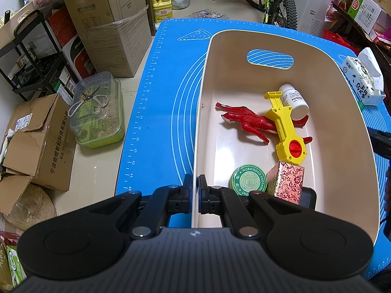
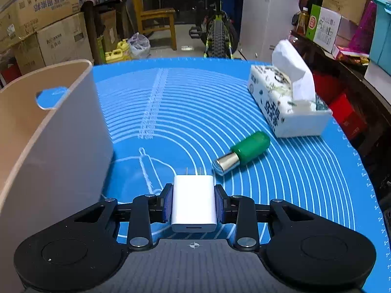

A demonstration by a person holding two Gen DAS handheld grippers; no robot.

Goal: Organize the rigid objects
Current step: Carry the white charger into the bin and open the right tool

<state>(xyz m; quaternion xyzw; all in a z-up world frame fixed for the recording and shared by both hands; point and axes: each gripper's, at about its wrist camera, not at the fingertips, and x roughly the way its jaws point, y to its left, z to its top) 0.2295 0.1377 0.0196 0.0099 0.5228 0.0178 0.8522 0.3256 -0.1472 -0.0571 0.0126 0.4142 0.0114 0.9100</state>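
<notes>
A cream bin (image 1: 330, 78) stands on the blue mat (image 1: 156, 112). It holds a red figure (image 1: 246, 119), a yellow toy launcher (image 1: 284, 127), a white pill bottle (image 1: 294, 100), a green round tin (image 1: 248, 180) and a floral box (image 1: 286, 182). My left gripper (image 1: 195, 190) is shut on the bin's near left wall, one finger inside and one outside. My right gripper (image 2: 193, 190) is shut on a white charger plug (image 2: 193, 207), prongs pointing away, just right of the bin (image 2: 48, 127). A green bottle with a silver end (image 2: 244, 151) lies on the mat (image 2: 195, 102) beyond it.
A tissue pack (image 2: 286, 102) sits at the mat's far right, near the table edge. Cardboard boxes (image 1: 110, 31), a clear-lidded green container (image 1: 97, 112) and a black rack (image 1: 31, 53) stand on the floor to the left. A bicycle (image 2: 220, 34) stands behind the table.
</notes>
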